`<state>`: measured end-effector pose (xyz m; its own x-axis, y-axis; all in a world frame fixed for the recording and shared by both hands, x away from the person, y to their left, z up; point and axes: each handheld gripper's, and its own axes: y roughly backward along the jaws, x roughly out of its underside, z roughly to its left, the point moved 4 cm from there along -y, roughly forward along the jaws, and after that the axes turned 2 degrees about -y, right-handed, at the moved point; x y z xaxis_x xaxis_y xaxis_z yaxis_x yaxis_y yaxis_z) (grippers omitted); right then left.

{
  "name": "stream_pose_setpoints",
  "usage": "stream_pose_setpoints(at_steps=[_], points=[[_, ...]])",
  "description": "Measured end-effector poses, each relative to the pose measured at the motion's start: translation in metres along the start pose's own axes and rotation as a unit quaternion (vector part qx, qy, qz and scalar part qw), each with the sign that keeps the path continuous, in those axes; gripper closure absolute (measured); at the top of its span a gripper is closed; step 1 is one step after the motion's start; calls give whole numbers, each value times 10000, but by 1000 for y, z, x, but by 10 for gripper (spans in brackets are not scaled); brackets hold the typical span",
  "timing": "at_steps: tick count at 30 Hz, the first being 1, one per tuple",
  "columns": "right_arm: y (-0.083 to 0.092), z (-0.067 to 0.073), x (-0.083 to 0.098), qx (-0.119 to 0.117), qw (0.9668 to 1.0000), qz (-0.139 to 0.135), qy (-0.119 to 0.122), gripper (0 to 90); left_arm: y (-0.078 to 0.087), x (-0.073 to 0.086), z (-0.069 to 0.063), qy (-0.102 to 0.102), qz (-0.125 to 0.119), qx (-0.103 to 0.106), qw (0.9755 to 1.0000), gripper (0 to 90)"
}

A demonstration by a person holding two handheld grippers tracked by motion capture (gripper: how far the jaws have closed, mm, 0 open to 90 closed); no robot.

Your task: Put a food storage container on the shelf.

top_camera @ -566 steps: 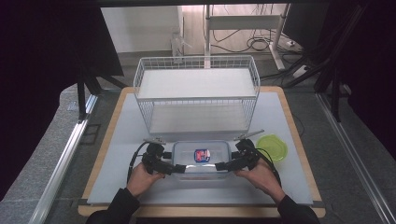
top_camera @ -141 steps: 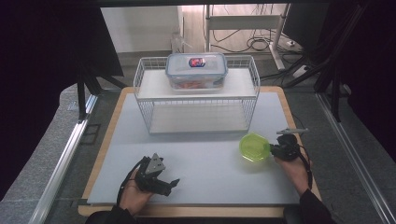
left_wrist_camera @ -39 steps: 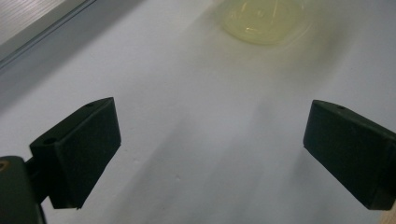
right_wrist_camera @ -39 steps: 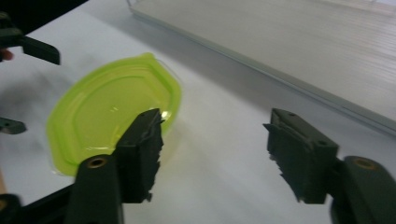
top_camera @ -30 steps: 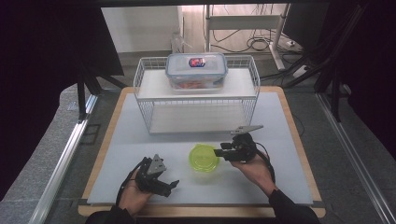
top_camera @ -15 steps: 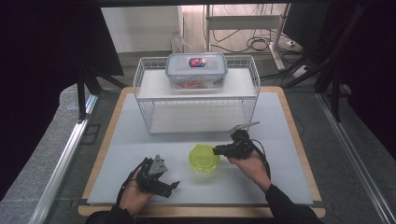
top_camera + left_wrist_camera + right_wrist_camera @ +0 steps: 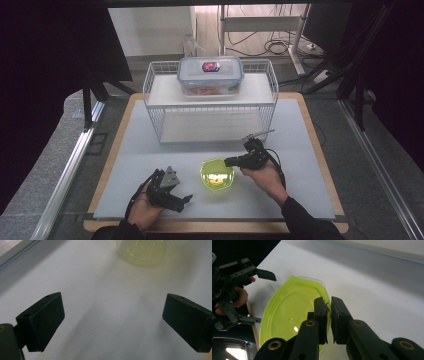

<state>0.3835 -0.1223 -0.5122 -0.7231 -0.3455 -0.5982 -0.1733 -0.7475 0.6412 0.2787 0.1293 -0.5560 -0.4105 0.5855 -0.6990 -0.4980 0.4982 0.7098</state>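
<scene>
The round, see-through, lime-green plastic bowl (image 7: 217,175) sits on the white tabletop (image 7: 300,130), close to the near edge and about halfway along it. The right gripper (image 7: 231,161) reaches in from the right side, and in the right gripper view its two black jaws have just been closing on the bowl's thin rim (image 7: 327,312) — they are almost together now, with the rim pinched between them. The bowl looks a little tipped in that view, but I cannot tell if it is off the tabletop. The left gripper (image 7: 186,199) rests low near the front edge, just to the left of the bowl, and its jaws stand wide apart with nothing between them; in the left gripper view the bowl (image 7: 143,252) is ahead of it and not touching. Behind, near the far edge, stands a white wire rack with two shelves (image 7: 210,102), and on its top shelf sits a clear plastic box with a blue-rimmed lid (image 7: 210,75). The pinch is on one thin edge only, so the bowl may swing down or slip out if it is lifted fast — smooth plastic is slippery. If it is pushed along instead, it may tip over. A hard squeeze could bend the soft rim. And if the bowl goes towards the rack, it could bump the wire front and get knocked loose.
</scene>
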Motion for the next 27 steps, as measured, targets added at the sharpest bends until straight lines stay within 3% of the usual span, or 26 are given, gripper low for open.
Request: stream_pose_setpoints(at_steps=[13,17,22,27], points=[[8,-5,-1,-170,9991,-193,-324,847,-1,0,0,3,15,10,10000,40],[6,-11,-1,-36,9999,-107,-125,824,-1,0,0,-3,23,10,10000,40],[9,-12,-7,21,9997,-230,-1,730,-2,0,-1,-5,42,20,10000,40],[6,-8,-22,383,9977,-249,510,769,-1,0,-1,18,57,30,10000,42]])
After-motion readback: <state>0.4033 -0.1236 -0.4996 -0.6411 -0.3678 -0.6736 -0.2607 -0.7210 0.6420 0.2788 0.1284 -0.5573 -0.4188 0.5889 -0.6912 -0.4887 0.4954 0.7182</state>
